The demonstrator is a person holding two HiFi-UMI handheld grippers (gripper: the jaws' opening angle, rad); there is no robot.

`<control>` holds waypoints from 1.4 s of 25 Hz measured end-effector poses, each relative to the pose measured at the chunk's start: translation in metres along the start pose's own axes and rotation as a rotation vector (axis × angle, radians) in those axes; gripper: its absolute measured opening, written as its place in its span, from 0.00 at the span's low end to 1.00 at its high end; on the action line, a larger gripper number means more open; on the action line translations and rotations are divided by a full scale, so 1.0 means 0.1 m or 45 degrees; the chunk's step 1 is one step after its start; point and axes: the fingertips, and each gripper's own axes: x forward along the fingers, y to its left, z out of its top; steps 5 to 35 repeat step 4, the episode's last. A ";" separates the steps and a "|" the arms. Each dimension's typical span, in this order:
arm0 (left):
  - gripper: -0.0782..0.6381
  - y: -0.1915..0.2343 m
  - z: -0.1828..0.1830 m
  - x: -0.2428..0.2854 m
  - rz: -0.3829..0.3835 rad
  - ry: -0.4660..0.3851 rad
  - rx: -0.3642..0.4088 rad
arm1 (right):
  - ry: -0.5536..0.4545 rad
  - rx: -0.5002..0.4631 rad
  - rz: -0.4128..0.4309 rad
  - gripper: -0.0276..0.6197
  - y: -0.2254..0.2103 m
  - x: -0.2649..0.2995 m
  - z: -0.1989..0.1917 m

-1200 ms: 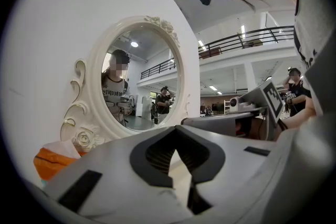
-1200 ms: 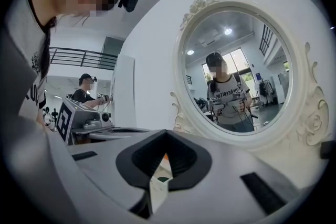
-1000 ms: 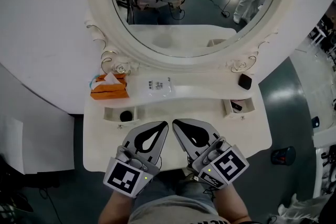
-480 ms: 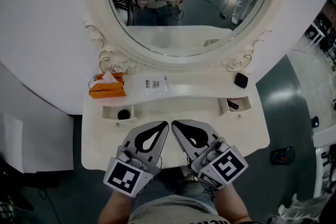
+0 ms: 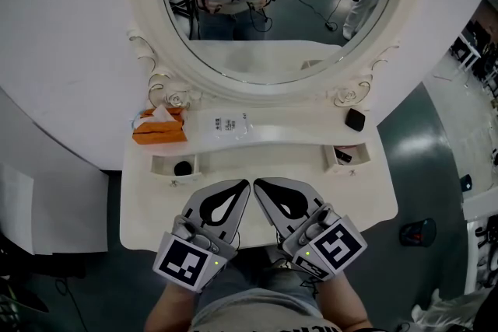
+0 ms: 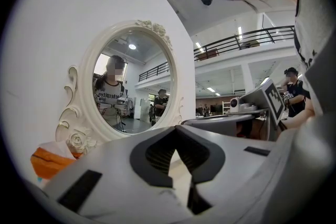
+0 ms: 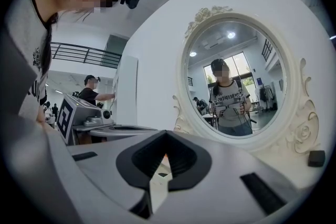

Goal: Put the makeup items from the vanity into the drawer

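Makeup compact lay outside open drawer; your left claw and right claw, closed empty, likely needed opening to fetch.

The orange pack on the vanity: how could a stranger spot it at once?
Find the big oval mirror on the white vanity. At the left end of the shelf under its frame lies the orange pack. It alone is orange, with white tissue poking out; the packet beside it is pale.

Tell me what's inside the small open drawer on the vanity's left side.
One small round black item sits in the left drawer, toward its right end. Nothing else shows there. Whatever lies further back under the vanity shelf is covered.
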 end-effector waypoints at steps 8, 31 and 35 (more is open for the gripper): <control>0.13 -0.02 0.01 -0.02 -0.001 -0.001 0.004 | 0.001 -0.003 0.003 0.05 0.02 -0.01 0.01; 0.13 -0.02 0.01 -0.02 -0.001 -0.001 0.004 | 0.001 -0.003 0.003 0.05 0.02 -0.01 0.01; 0.13 -0.02 0.01 -0.02 -0.001 -0.001 0.004 | 0.001 -0.003 0.003 0.05 0.02 -0.01 0.01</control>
